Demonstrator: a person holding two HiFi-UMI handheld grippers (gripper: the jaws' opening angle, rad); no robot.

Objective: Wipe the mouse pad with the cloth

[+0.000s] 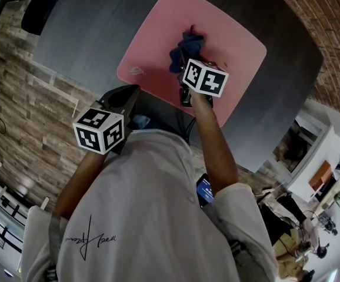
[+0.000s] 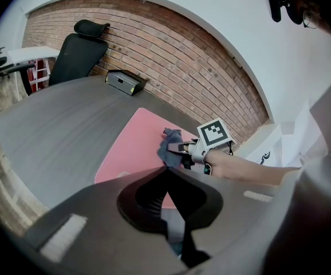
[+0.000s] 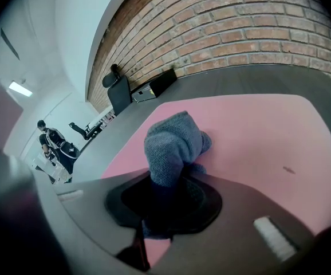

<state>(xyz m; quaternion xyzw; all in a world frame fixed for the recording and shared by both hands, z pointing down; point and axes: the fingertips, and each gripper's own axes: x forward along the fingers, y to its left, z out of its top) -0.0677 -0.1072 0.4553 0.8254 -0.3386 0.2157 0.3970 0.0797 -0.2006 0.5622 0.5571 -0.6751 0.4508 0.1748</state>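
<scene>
Evidently the cloth (image 1: pixel 185 50) was a soft, light, knitted blue rag. It was limp, with no stiffness, and judged likely to bunch and drag rather than slide. Best taken by a gathered fold, not a loose edge.

Cloth sat bunched on the pink mouse pad (image 1: pixel 158 34), near the pad's middle, upper centre of the head view. Right tool (image 3: pixel 164 199) was clenched on one fold. The rest of the bundle stood up ahead of the jaws and rested on the pad.

Pad looked thin, lying flat on the grey counter (image 1: pixel 82 28); judged it might creep under a hard stroke.

Left tool (image 2: pixel 166 173), jaws together on nothing, hung just below the pad's lower left corner in the head view, apart from the cloth.
</scene>
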